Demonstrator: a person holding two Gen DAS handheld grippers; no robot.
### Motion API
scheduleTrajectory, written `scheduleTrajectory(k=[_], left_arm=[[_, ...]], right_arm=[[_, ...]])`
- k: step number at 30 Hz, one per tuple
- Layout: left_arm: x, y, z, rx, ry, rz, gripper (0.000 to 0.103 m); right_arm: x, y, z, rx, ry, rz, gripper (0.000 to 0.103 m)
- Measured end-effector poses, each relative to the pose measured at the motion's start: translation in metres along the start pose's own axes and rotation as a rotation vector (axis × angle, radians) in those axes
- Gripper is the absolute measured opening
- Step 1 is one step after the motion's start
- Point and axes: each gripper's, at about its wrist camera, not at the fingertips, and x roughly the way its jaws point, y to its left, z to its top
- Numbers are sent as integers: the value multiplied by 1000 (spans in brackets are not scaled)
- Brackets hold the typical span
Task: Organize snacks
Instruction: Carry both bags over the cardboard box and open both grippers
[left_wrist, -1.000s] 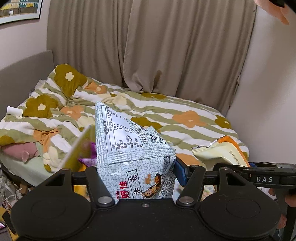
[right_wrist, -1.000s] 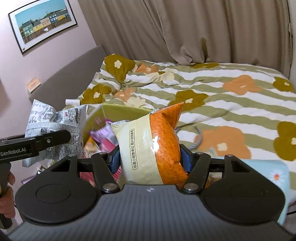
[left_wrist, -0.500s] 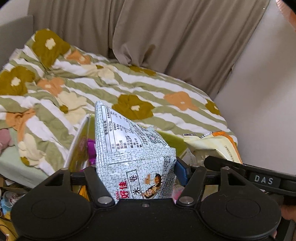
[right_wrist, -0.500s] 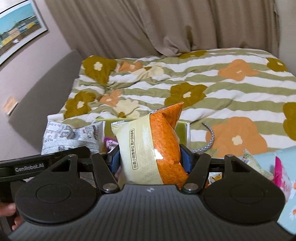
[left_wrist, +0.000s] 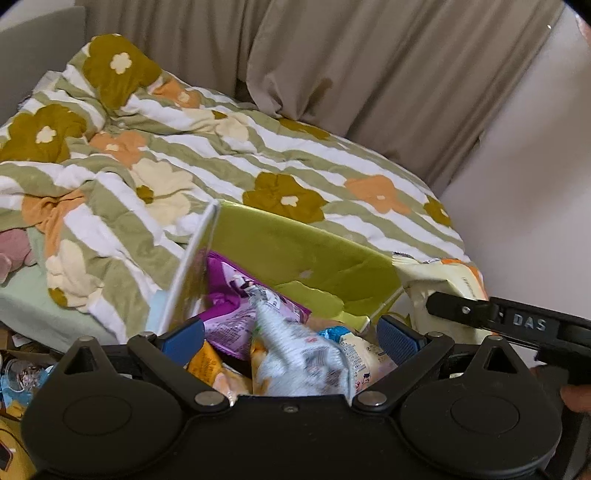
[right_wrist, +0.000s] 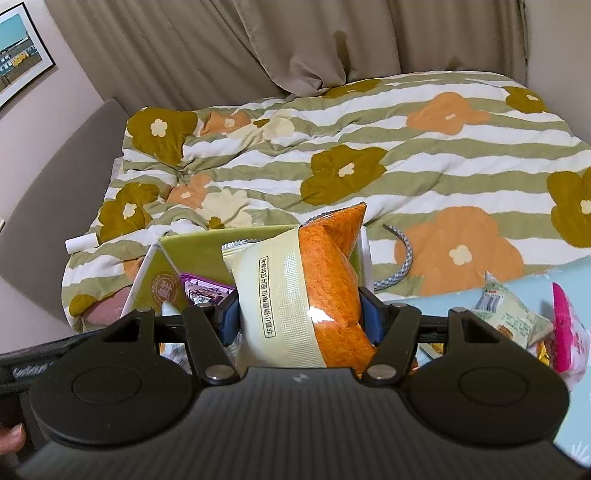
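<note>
A green cardboard box (left_wrist: 306, 254) stands open on the bed with several snack packs in it, a purple pack (left_wrist: 236, 295) among them. My left gripper (left_wrist: 291, 338) hangs over the box, its jaws opening wide; the grey-white printed snack bag (left_wrist: 299, 354), blurred, drops free between them onto the other packs. My right gripper (right_wrist: 297, 317) is shut on a cream and orange snack bag (right_wrist: 306, 291) held upright just above the box (right_wrist: 207, 243). That bag (left_wrist: 439, 280) and the right gripper's arm also show at the right of the left wrist view.
A green-striped flowered quilt (right_wrist: 369, 155) covers the bed behind the box. More snack packs (right_wrist: 517, 317) lie on a light blue cloth at right. A grey braided cord (right_wrist: 402, 258) lies beside the box. Beige curtains and a wall close the far side.
The left gripper's jaws spread apart and let go of the grey-white bag, which now falls into the box. Both grippers came closer over the box and tilted down. The right still holds its bag.
</note>
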Motion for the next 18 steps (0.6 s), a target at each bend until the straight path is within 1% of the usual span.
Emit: scheduleTrajectory(k=[4,7,8,9,10,12,14,16,18], left_arm=[[-10,2,-1,-10,-16,29,101],[-11,1,-3,18,-31,87,101],[-11,1,-5,27,-36,107,101],[-11,0,-8,37,-41,130,101],[-11,-1,-11,48,-47,153,101],[-10,-3,-17,85,-56,204,101],[-9,-5,-23,118,-60,238,101],[-8,-5,-27,131,-58,253,101],[-10,-5,-28,130,-65,253,101]], right_arm=[[9,6,6,-11,13,27,79],[18,11,9,2,38,45,81],[23,13,11,3,50,47,84],[29,14,12,5,62,51,97],[32,15,12,13,67,51,103],[35,13,9,39,64,66,103],[35,10,4,54,62,86,103],[32,8,0,47,52,87,103],[28,8,-3,35,40,79,103]])
